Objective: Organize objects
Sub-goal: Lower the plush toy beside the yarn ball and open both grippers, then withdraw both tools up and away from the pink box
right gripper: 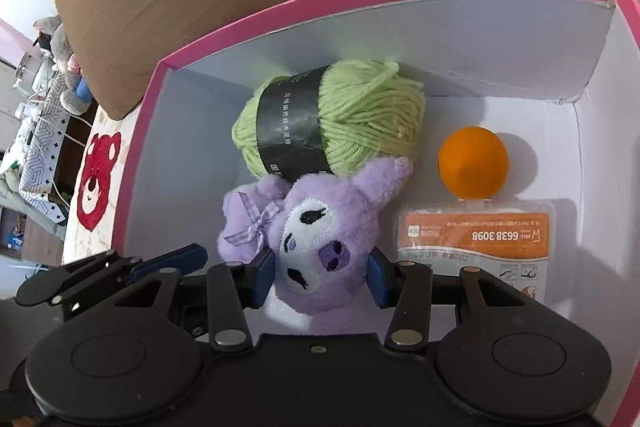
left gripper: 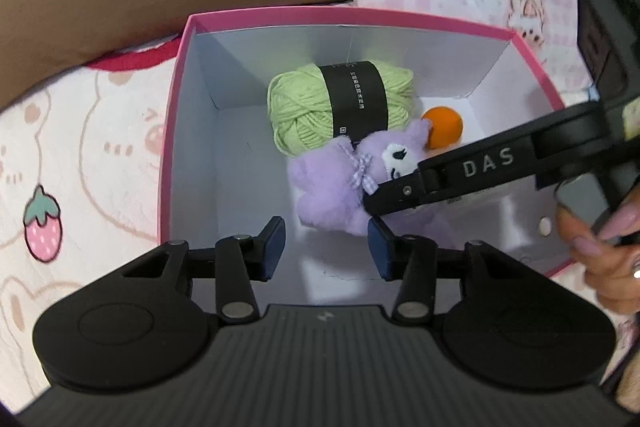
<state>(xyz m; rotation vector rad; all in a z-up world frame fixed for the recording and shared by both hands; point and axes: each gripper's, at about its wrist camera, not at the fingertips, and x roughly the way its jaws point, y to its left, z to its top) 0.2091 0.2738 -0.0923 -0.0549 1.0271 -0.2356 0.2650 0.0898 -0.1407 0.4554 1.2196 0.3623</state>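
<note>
A pink box (right gripper: pixel 132 171) with white inner walls sits on a printed bedspread (left gripper: pixel 72 155), a brown pillow (right gripper: pixel 168 7) behind it. The left gripper (left gripper: pixel 326 247) hangs over the box's near edge with its blue pads (left gripper: pixel 274 247) parted and nothing between them; in the right wrist view it shows at the left, beside the box wall. Inside the box, toward the back, lies a green yarn ball (right gripper: pixel 328 119) with a black band. Just in front of it and touching it is the purple plush (right gripper: pixel 316 231), lying on the box floor with its white face up and a checked bow (right gripper: pixel 256 223) at its left. The right gripper (right gripper: pixel 320 273) is clamped on the plush's head, one pad pressing each side. Right of the yarn, apart from it, is an orange ball (right gripper: pixel 472 161), and just in front of that ball a flat packet (right gripper: pixel 476 239) with an orange label lies near the right wall. A hand (left gripper: pixel 600 247) shows at the right edge of the left wrist view.
</note>
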